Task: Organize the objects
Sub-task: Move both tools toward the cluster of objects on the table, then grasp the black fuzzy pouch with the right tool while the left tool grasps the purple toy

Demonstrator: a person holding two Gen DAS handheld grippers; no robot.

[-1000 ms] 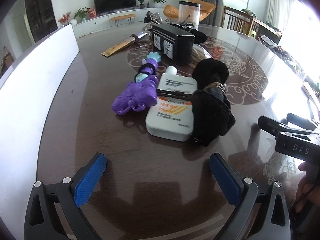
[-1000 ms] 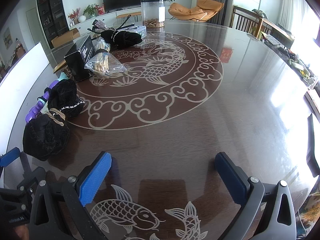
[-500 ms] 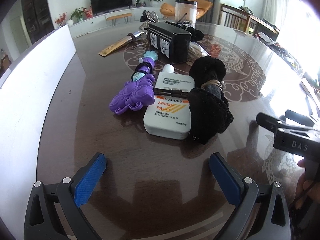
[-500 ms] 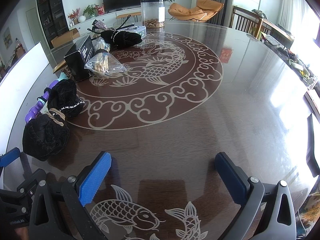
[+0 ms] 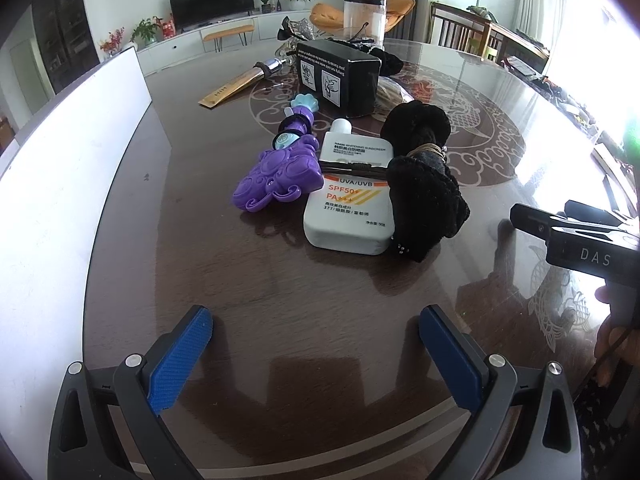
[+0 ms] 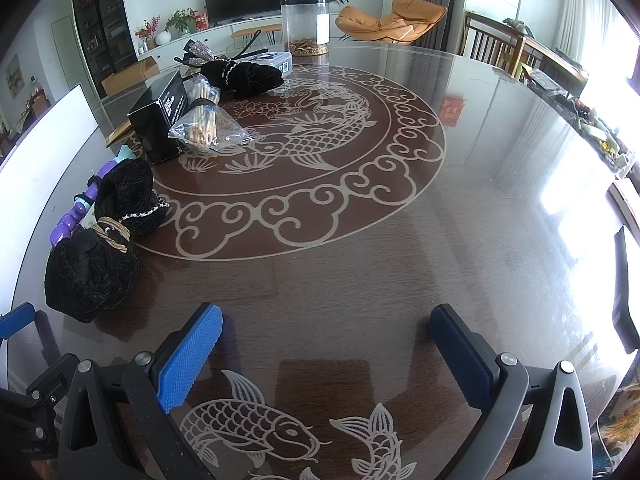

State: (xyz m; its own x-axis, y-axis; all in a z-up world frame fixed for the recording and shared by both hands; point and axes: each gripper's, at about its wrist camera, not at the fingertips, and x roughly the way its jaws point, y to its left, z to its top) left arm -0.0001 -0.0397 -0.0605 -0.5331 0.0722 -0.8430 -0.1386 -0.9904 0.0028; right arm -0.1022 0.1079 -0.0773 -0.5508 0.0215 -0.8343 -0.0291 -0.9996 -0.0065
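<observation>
In the left wrist view a white sunscreen bottle point(image 5: 350, 196) lies on the dark round table point(image 5: 280, 292), with a black hair tie across it. A purple octopus toy point(image 5: 280, 176) rests against its left side and a black cloth pouch point(image 5: 424, 196) against its right. My left gripper point(image 5: 316, 344) hovers open just short of the bottle, nothing between its blue pads. The right wrist view shows the same black pouch point(image 6: 96, 264) at left. My right gripper point(image 6: 326, 344) is open over bare table with fish patterns.
A black box point(image 5: 340, 76), a wooden comb point(image 5: 236, 86) and a clear jar point(image 5: 365, 16) sit farther back. A bag of sticks point(image 6: 208, 128) and another black pouch point(image 6: 244, 76) lie beyond. A white board point(image 5: 52, 184) stands along the left edge. The right tool's body point(image 5: 580, 248) shows at right.
The left gripper has shifted slightly, so the bottle and toys sit a little lower and more central in its view. The right gripper has stayed still.
</observation>
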